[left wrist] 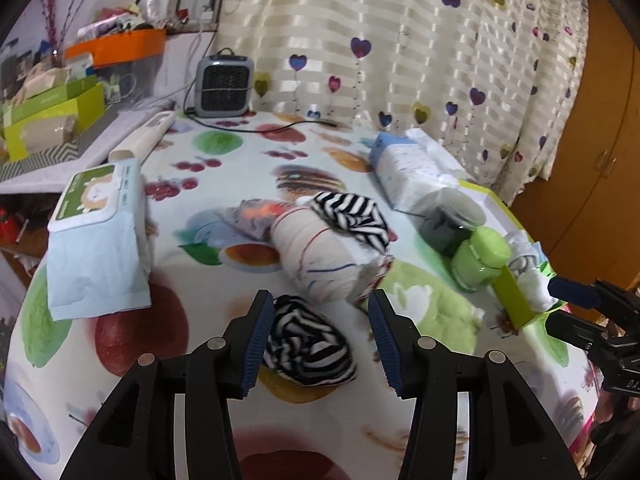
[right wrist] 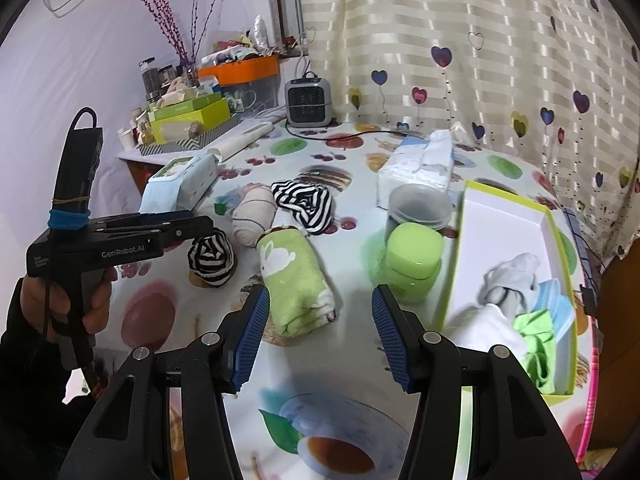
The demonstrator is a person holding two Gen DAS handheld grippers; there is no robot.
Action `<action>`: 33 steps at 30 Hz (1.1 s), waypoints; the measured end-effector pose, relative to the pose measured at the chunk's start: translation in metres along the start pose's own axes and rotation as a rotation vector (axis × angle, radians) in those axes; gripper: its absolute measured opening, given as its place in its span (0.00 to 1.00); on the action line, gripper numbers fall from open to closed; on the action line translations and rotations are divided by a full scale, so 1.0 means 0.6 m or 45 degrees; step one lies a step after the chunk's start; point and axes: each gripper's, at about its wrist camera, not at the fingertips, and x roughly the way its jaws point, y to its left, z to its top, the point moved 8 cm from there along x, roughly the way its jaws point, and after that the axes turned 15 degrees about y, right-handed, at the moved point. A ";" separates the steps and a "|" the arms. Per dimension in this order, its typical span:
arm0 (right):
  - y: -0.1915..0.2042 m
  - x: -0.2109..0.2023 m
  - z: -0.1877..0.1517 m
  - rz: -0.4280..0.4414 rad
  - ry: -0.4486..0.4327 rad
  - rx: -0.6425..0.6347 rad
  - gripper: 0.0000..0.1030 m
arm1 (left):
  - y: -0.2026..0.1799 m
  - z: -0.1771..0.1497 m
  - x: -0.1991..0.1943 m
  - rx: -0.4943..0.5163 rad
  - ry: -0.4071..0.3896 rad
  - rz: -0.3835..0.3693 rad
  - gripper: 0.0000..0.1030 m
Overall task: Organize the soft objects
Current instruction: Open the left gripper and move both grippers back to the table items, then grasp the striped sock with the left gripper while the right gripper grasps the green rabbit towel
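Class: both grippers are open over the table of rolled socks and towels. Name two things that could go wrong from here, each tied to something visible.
1. The left gripper is closing in on the striped sock ball; a loose grip might unroll it.
2. The green jar stands beside the box. The right gripper, carrying the green towel roll across, could knock it over.

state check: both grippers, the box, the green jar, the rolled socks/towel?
left gripper: open, over a striped sock ball
right gripper: open, empty
green-rimmed box: open, cloths inside
green jar: lid on, upright
green towel: rolled, lying flat
beige sock roll: rolled
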 end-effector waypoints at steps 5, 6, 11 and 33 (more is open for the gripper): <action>0.011 0.021 0.007 0.033 0.017 -0.022 0.53 | 0.017 -0.003 0.014 -0.024 0.026 0.013 0.50; 0.013 0.024 0.008 0.037 0.020 -0.024 0.53 | 0.019 -0.004 0.019 -0.024 0.036 0.011 0.50; 0.017 0.051 0.015 0.064 0.049 -0.027 0.53 | 0.016 -0.011 0.039 -0.009 0.084 -0.001 0.51; 0.040 0.150 0.033 0.015 0.189 -0.138 0.53 | 0.003 -0.031 0.082 0.057 0.159 0.078 0.52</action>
